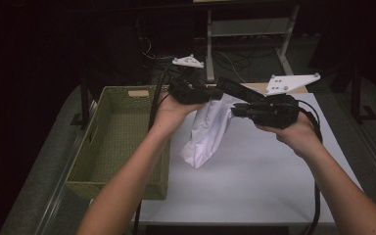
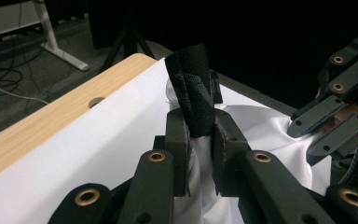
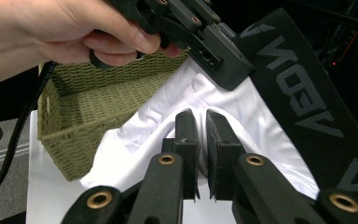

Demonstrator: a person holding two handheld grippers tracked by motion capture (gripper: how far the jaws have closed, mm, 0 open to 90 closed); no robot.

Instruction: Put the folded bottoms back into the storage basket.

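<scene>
Your left claw [image 2: 200,135] clamps the waistband [image 2: 191,93]; your right claw [image 3: 201,140] pinches the white garment [image 1: 208,129], keeping it lifted off the table [image 1: 254,186] beside the basket [image 1: 117,142].

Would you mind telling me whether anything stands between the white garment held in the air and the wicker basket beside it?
Nothing visible does. The white garment hangs above the white table, clamped by both hand-held grippers, and the wicker basket sits open just to its left with only the left forearm crossing its near corner.

right gripper [image 3: 201,122] pinches white garment [image 3: 140,140]; left gripper [image 3: 214,51] grips its black waistband [image 3: 303,93] near wicker basket [image 3: 88,121].
</scene>
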